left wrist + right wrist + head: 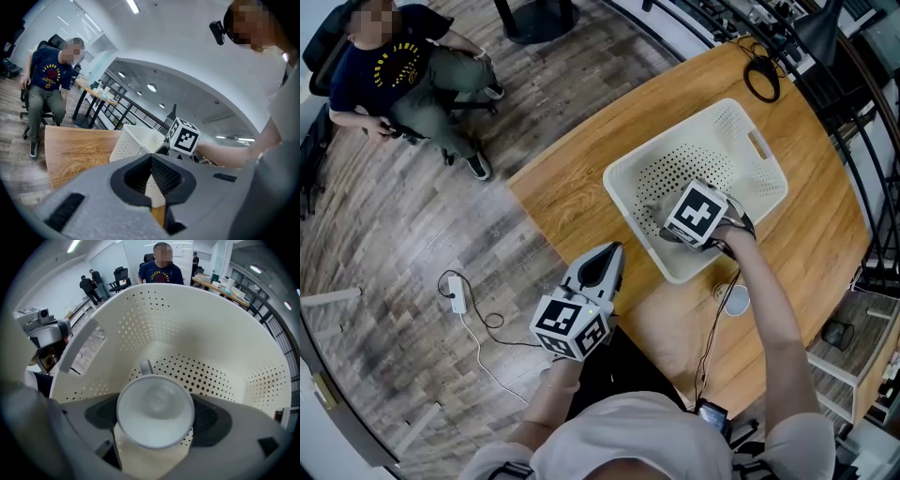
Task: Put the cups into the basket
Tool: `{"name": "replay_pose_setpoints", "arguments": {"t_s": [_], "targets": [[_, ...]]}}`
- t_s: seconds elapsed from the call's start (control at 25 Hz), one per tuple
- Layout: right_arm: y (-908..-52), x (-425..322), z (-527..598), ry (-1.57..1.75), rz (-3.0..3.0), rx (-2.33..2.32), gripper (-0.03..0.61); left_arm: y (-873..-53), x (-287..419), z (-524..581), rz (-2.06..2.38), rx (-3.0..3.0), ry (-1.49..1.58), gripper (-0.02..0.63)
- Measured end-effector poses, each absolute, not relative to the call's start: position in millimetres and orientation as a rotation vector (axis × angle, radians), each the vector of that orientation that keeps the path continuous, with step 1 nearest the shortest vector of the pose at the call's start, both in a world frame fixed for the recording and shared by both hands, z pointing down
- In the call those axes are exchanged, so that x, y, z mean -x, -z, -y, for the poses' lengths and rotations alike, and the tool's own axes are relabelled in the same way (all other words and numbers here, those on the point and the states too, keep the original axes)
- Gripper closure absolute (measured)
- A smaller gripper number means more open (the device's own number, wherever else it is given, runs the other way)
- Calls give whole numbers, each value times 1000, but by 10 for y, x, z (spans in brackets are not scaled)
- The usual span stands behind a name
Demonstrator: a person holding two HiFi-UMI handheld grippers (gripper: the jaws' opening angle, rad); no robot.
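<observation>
Right gripper [698, 217] clamped on white cup [155, 414], inside basket [741, 127]. Left gripper [151, 177] jaws together, empty, at table [572, 202] near edge.

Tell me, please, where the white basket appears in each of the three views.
Head view: the basket stands right of centre on the wooden table.
Left gripper view: the basket is at centre, just above the jaws.
Right gripper view: the basket fills most of the picture.
Shared landmark: the seated person, upper left in the first two, top centre in the third.
</observation>
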State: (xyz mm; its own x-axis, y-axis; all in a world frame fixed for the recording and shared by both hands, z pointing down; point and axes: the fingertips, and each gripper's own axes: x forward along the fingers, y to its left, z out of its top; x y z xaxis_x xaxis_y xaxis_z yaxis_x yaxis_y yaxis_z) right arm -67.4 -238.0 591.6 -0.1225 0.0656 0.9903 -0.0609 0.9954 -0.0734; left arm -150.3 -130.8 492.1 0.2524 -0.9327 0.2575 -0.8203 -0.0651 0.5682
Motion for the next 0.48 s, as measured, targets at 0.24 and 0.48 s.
{"name": "replay_pose_setpoints", "arguments": {"t_s": [0.24, 0.48], "targets": [[-5822, 696, 2369, -108, 1708, 2, 164, -4888, 1499, 1308, 1582, -1906, 249, 606], [-5692, 684, 2399, -113, 1738, -24, 164, -4825, 1441, 1347, 1575, -1930, 250, 606]]}}
